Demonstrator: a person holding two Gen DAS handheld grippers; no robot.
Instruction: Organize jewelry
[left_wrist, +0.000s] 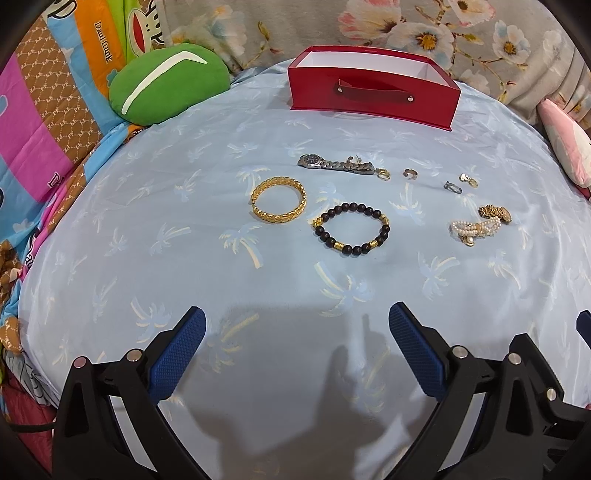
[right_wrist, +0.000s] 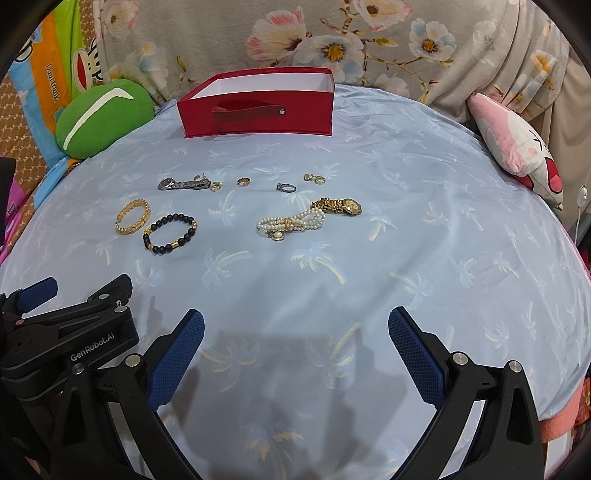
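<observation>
Jewelry lies on a light blue palm-print sheet (left_wrist: 147, 229). A gold bangle (left_wrist: 279, 203), a black bead bracelet (left_wrist: 351, 229), a silver watch (left_wrist: 334, 164), a pearl bracelet (left_wrist: 472, 229), a gold watch (right_wrist: 338, 205) and small rings (left_wrist: 410, 174) lie in front of an open red box (left_wrist: 373, 94). The box also shows in the right wrist view (right_wrist: 258, 118). My left gripper (left_wrist: 297, 321) is open and empty, well short of the jewelry. My right gripper (right_wrist: 295, 321) is open and empty too, beside the left gripper (right_wrist: 40, 291).
A green cushion (left_wrist: 170, 81) sits at the back left. A pink and white cushion (right_wrist: 517, 144) sits at the back right. Floral fabric (right_wrist: 332, 37) rises behind the box. A colourful blanket (left_wrist: 33, 129) lies along the left edge.
</observation>
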